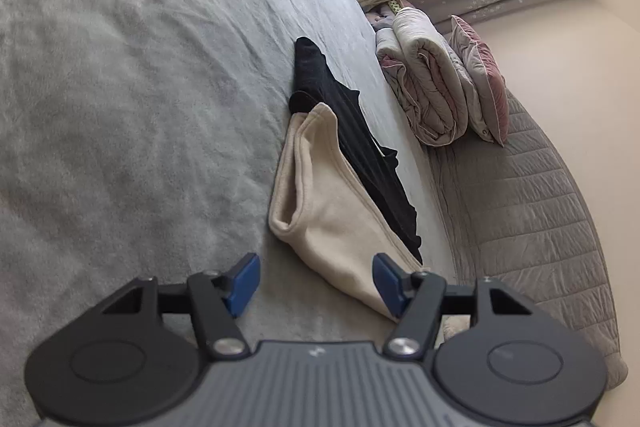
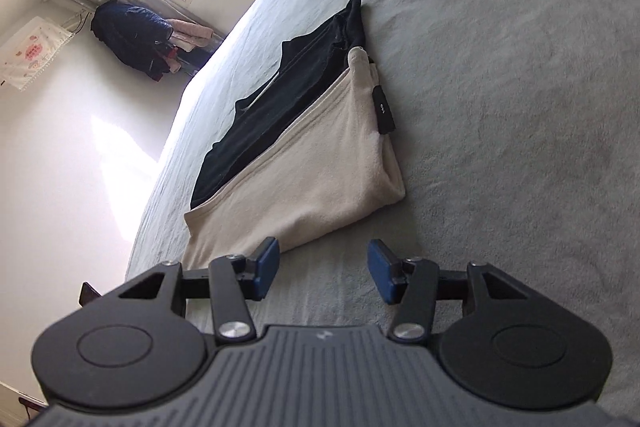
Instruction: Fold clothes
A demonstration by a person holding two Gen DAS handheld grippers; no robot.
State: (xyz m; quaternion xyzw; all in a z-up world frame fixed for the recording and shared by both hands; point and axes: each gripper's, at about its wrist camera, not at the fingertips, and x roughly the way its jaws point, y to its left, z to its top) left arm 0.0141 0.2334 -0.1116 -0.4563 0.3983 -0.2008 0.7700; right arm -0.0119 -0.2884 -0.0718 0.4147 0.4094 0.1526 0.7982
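Observation:
A cream fleece garment [image 1: 332, 203] lies folded on the grey bed cover [image 1: 140, 107], with a black garment [image 1: 348, 119] folded beside it on its far side. My left gripper [image 1: 316, 287] is open and empty just short of the cream garment's near edge. In the right wrist view the cream garment [image 2: 312, 163] carries a black tag [image 2: 384, 115], and the black garment [image 2: 288, 87] lies to its left. My right gripper [image 2: 324, 275] is open and empty over the bed cover [image 2: 500, 107], its left fingertip at the cream garment's near edge.
A rolled duvet [image 1: 428, 87] and a pink pillow [image 1: 480, 79] lie at the bed's far end beside a quilted grey cover [image 1: 520, 211]. Dark and pink clothes [image 2: 136, 35] hang by the window wall. The bed edge runs along the left in the right wrist view.

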